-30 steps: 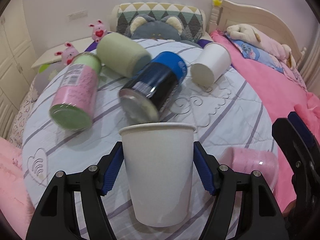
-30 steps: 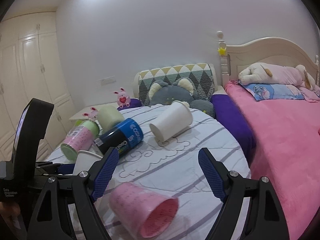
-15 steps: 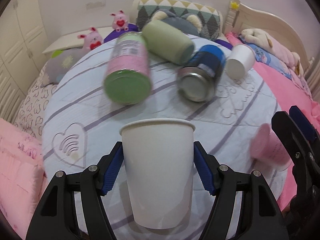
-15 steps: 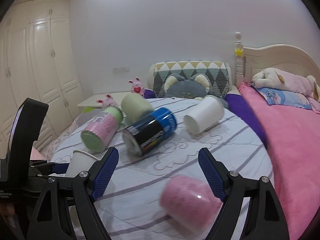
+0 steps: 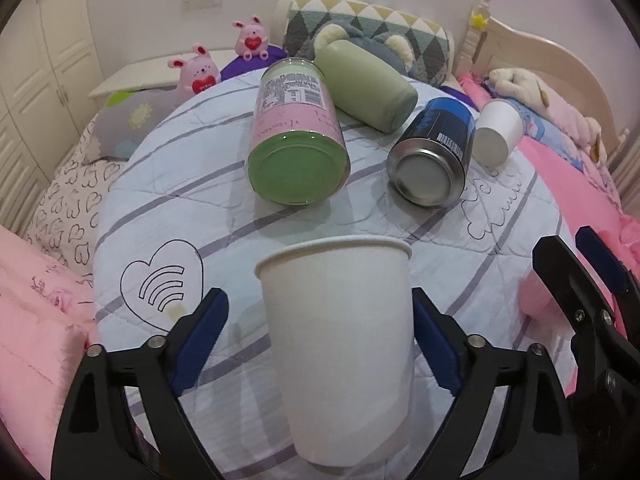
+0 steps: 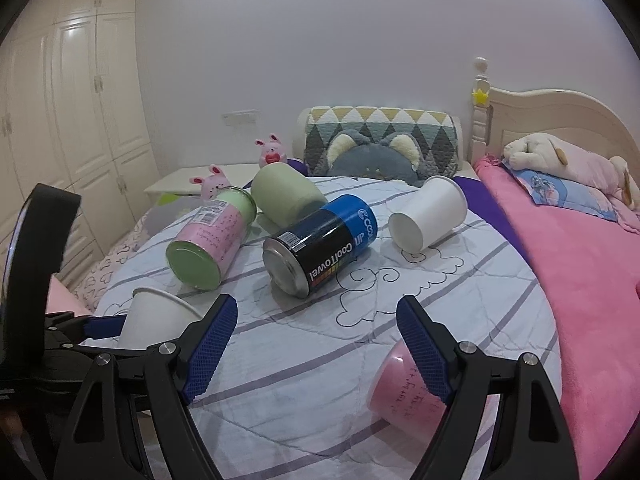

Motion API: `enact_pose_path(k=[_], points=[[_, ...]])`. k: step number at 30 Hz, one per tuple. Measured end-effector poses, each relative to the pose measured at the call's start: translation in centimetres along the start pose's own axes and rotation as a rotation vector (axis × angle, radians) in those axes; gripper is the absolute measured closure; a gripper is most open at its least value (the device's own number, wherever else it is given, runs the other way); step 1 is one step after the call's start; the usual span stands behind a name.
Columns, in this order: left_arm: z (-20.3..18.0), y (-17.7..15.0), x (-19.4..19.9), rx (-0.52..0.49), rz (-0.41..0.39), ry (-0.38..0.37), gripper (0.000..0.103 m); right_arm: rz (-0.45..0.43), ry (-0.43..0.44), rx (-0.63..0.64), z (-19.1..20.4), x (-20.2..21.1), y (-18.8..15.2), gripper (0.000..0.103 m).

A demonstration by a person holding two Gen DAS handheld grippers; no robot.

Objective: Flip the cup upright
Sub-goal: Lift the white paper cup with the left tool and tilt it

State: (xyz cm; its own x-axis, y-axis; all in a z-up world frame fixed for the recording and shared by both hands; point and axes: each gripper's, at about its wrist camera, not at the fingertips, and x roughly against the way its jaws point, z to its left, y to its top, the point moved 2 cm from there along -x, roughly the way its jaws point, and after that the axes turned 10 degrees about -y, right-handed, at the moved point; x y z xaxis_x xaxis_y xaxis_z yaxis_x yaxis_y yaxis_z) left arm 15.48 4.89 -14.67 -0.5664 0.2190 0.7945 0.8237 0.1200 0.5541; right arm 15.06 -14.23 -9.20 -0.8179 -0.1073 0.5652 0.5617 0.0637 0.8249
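Note:
A white paper cup [image 5: 340,344] stands upright, rim up, on the striped quilt between the fingers of my left gripper [image 5: 320,340]. The jaws stand open with a gap on each side of the cup. The cup also shows in the right wrist view [image 6: 156,316]. My right gripper [image 6: 316,344] is open and empty above the quilt. A pink cup [image 6: 404,392] lies on its side just behind its right finger. Another white cup [image 6: 428,220] lies on its side farther back.
A pink and green can [image 5: 296,144], a blue and black can [image 5: 436,156] and a green cup [image 5: 364,84] lie on the quilt [image 5: 168,184]. Plush toys and a pillow line the back. A pink blanket [image 6: 580,272] lies to the right.
The left gripper's jaws have opened off the white cup, which now stands free. The left gripper swung left, so the cans shifted right in view. The right gripper stayed open.

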Motion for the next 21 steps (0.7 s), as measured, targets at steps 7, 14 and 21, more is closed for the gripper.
enact_pose_path(k=[7,14,21], points=[[0.3,-0.7,2.1,-0.013,-0.033,-0.041,0.003,0.001,-0.028,-0.019,0.1,1.1,0.4,0.02],[2.0,-2.0,6.2,-0.03,-0.103,-0.012,0.002,0.016,-0.025,-0.018,2.1,2.2,0.8,0.02],[5.4,-3.3,8.4,0.004,-0.141,0.041,0.001,0.048,0.024,0.015,5.6,2.5,0.5,0.02]])
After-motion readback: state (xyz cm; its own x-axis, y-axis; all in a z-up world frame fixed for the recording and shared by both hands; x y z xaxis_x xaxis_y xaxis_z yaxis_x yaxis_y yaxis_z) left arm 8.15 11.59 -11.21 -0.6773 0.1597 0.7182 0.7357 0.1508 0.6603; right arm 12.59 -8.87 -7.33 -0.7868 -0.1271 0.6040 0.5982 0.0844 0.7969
